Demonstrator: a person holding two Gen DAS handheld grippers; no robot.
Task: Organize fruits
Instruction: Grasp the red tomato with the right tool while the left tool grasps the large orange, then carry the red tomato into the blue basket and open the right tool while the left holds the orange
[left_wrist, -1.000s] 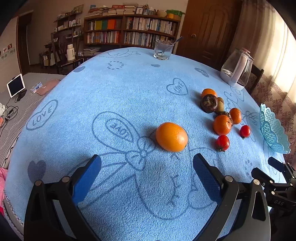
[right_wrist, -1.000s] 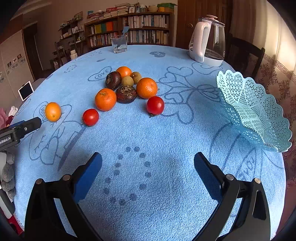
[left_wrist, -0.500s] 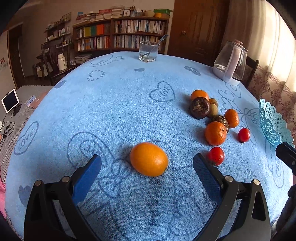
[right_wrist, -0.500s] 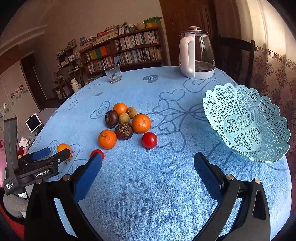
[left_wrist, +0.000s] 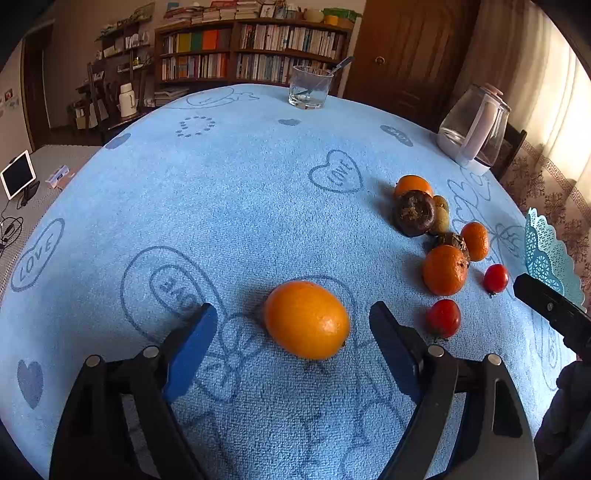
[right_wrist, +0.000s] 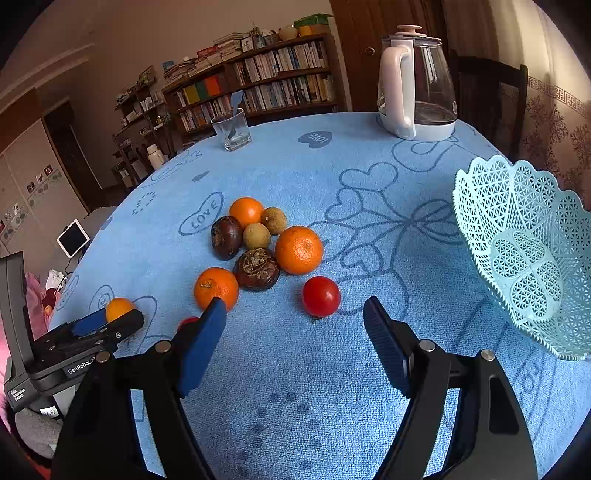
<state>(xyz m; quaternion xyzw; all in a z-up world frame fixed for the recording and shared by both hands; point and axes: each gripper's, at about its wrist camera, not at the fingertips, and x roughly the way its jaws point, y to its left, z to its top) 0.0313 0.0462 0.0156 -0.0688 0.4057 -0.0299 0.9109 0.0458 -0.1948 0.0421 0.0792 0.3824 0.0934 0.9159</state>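
A large orange lies on the blue tablecloth. It sits between the blue pads of my left gripper, whose jaws are closing with gaps on both sides. My right gripper is also closing, and a red tomato lies just beyond its tips, untouched. Behind the tomato is a cluster of tangerines, dark round fruits and small brownish fruits. A second tomato lies near the left gripper's right finger. The light blue lattice basket stands empty at the right.
A glass kettle stands at the table's far right and a drinking glass with a spoon at the far edge. A bookshelf and a door are behind the table. A tablet stands on a side surface at the left.
Both pairs of jaws have narrowed. My left gripper came forward until the orange lay between its pads. The right gripper swung left toward the fruit cluster, bringing the tomato near its tips.
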